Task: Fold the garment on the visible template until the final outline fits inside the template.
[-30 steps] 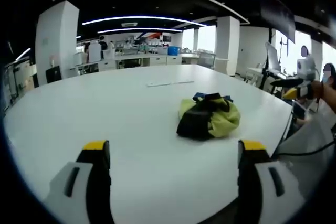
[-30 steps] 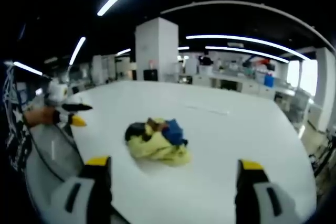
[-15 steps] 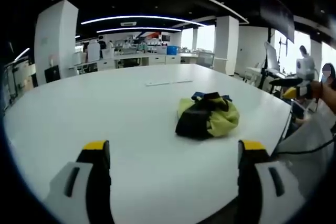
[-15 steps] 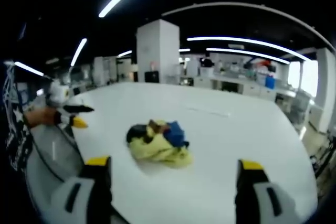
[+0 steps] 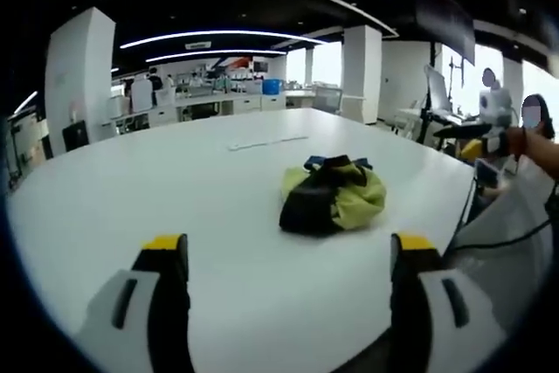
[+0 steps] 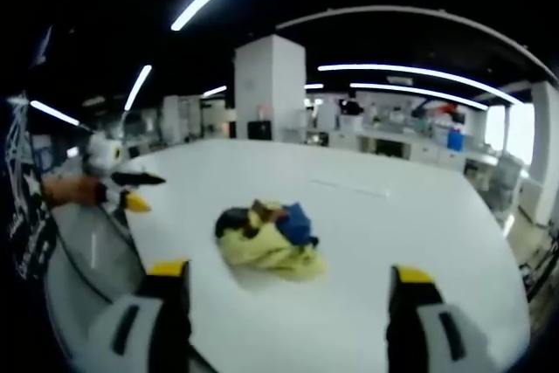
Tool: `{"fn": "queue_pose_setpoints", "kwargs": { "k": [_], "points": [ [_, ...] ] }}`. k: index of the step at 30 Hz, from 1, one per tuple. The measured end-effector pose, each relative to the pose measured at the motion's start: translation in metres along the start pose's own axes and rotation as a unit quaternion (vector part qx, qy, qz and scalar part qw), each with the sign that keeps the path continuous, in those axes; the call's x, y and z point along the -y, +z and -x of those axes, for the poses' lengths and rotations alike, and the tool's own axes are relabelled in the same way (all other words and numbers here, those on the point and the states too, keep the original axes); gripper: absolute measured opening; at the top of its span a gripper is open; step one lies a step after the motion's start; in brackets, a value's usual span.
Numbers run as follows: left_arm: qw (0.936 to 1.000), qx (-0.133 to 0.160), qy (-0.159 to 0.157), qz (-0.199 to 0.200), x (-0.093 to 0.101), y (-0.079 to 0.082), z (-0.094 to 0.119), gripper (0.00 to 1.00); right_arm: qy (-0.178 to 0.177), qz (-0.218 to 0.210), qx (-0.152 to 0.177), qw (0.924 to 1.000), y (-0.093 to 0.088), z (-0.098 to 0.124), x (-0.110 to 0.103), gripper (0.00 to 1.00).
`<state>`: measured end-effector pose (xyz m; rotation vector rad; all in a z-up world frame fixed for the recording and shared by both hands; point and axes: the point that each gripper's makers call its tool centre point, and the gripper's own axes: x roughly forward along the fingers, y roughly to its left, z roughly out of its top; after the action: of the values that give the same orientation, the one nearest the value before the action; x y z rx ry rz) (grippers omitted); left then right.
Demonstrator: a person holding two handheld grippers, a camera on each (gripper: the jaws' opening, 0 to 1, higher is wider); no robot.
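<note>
No writing is readable. Your garment [image 5: 333,198] lies as a crumpled soft bundle of yellow, black and blue cloth mid-way across the smooth white tabletop [image 5: 175,181]. Your left gripper [image 5: 290,255] and right gripper [image 6: 283,284] both hover with jaws spread, holding nothing.

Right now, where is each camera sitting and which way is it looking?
Left gripper view: rides on the left gripper, looking across the white table at the crumpled garment; its own open jaws rise below, the right gripper with the person's hand at the right edge.
Right gripper view: rides on the right gripper, facing the garment from the other side; the left gripper at the left.
Both share the garment, the table and a pale strip beyond.
</note>
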<state>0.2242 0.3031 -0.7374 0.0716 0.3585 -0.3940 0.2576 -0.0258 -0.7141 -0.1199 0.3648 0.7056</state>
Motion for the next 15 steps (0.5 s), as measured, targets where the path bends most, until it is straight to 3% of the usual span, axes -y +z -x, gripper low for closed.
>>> {"fn": "queue_pose_setpoints", "kwargs": {
  "k": [4,5,12,15],
  "points": [
    [0.9999,0.004,-0.009,-0.004,0.002,0.004,-0.003,0.88,0.004,-0.008,0.011,0.9999,0.007,0.000,0.001,0.85],
    [0.9996,-0.004,-0.020,-0.017,0.004,0.008,-0.009,0.81,0.005,-0.002,0.018,0.9998,0.010,-0.002,0.006,0.74],
    [0.9988,-0.004,-0.039,-0.030,0.010,0.023,-0.023,0.69,0.026,0.008,0.020,0.9994,0.015,-0.015,0.010,0.60],
    [0.9983,0.001,-0.058,0.002,0.016,0.028,-0.032,0.63,0.042,0.010,0.012,0.9990,0.015,-0.026,0.007,0.58]
  ]
}}
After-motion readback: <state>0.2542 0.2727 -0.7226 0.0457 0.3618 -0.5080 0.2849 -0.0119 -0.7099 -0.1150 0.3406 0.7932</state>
